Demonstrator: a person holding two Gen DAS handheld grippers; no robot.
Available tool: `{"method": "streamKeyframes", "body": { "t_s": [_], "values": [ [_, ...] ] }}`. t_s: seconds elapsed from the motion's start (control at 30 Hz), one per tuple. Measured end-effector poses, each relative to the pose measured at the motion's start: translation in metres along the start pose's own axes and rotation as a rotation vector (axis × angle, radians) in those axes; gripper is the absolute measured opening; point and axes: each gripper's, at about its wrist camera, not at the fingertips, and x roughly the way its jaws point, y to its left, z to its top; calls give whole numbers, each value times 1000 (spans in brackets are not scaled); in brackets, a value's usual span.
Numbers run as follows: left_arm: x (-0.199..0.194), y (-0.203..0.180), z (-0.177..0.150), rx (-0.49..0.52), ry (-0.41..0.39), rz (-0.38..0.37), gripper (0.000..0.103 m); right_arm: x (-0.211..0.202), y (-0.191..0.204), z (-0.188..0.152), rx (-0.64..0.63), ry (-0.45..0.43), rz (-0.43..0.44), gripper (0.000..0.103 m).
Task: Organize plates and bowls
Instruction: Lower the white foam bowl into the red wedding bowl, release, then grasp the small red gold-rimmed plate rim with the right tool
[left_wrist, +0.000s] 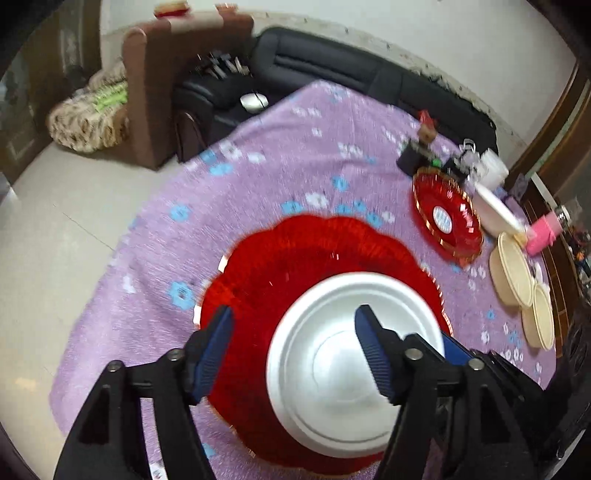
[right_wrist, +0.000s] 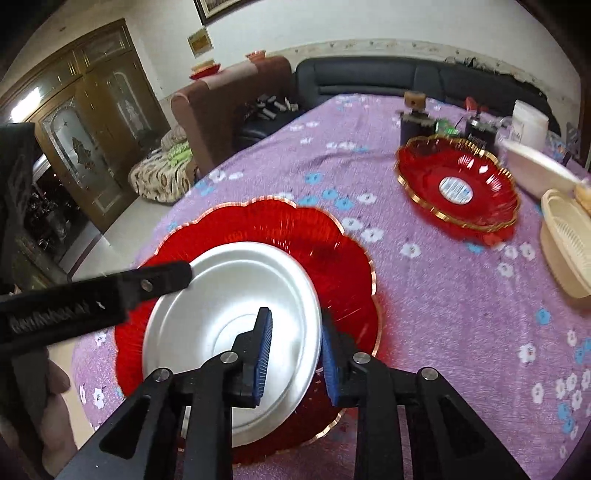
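Note:
A white bowl (left_wrist: 351, 362) (right_wrist: 229, 317) sits on a large red scalloped plate (left_wrist: 295, 266) (right_wrist: 295, 236) on the purple flowered tablecloth. My left gripper (left_wrist: 295, 347) is open, with its fingers over the plate and bowl. My right gripper (right_wrist: 295, 354) has its jaws either side of the bowl's right rim, with a gap showing. The left gripper's finger (right_wrist: 159, 280) shows in the right wrist view, over the bowl's left edge. A second red plate (left_wrist: 447, 214) (right_wrist: 458, 184) with a gold rim lies farther right.
Cream baskets (left_wrist: 513, 273) (right_wrist: 569, 243) and a white dish (right_wrist: 539, 170) lie by the second plate. Small dark boxes and a white tub (right_wrist: 528, 122) stand at the far edge. A black sofa (left_wrist: 332, 62) and a brown armchair (right_wrist: 221, 107) lie beyond the table.

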Motion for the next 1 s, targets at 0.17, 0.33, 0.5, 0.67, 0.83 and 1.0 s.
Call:
{"method": "streamKeyframes", "body": {
  "t_s": [0.17, 0.33, 0.5, 0.67, 0.83, 1.0],
  "values": [
    [-41, -17, -8, 22, -98, -39, 81, -37, -8, -4, 21, -80, -4, 34],
    [-53, -51, -23, 59, -68, -120, 81, -67, -35, -19, 66, -111, -33, 41],
    [-46, -90, -35, 111, -30, -168, 81, -85, -80, -35, 141, -115, -92, 41],
    [-34, -118, -32, 159, 18, -206, 81, -98, -128, -45, 231, -115, -131, 41],
    [-19, -134, -2, 183, 11, -177, 81, -92, -159, -36, 287, -106, -141, 41],
    [13, -143, 48, 179, 21, -136, 81, -57, -186, -6, 360, -96, -118, 41]
  ]
}}
